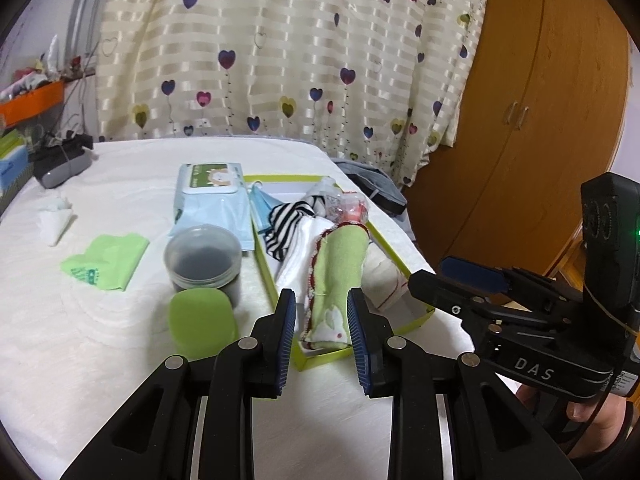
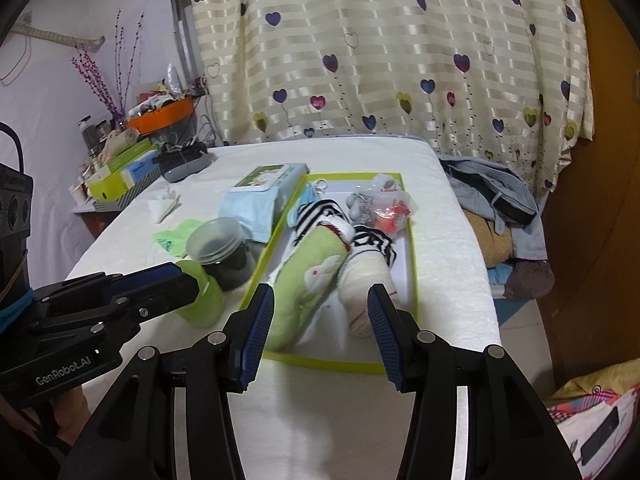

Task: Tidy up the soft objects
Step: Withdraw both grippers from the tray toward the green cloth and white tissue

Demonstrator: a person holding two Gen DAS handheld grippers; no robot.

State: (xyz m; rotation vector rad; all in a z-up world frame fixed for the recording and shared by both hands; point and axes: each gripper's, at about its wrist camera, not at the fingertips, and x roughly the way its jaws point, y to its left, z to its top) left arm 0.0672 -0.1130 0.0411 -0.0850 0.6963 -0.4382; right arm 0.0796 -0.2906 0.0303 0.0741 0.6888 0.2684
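- A shallow lime-green tray (image 2: 396, 367) of stiff card, white inside, sits on a white quilted surface (image 2: 448, 240) in front of a cream striped curtain (image 2: 400, 60) printed with hearts.
- The tray holds the soft things: a rolled green terry cloth (image 1: 338, 268) with a red stitched edge and a white rabbit patch, a cream rolled cloth (image 2: 366, 280) with a red line beside it, a black-and-white striped fabric (image 1: 286, 224) and a crinkled clear bag (image 2: 390, 206) of small items at the far end.
- The green cloth forms a long, soft tube; its long axis runs along the tray's length, the rabbit end toward the near rim.
- Beside the tray's left wall stand a smoky round plastic jar (image 1: 203, 258), a smooth oval green lid or case (image 1: 202, 320), a pale blue pack of wipes (image 1: 212, 196) and a flat green plastic bag (image 1: 106, 260).
- The left claw (image 1: 322, 344) hangs above the tray's near end, its ribbed blue pads (image 1: 287, 340) apart and gripping nothing; the green cloth shows in the gap beyond them.
- The right claw (image 2: 322, 336) hangs just beside it, released too, pads (image 2: 384, 336) spread wider and framing both rolled cloths below.
- Part of a hand (image 1: 592, 416) shows at the right claw's handle.
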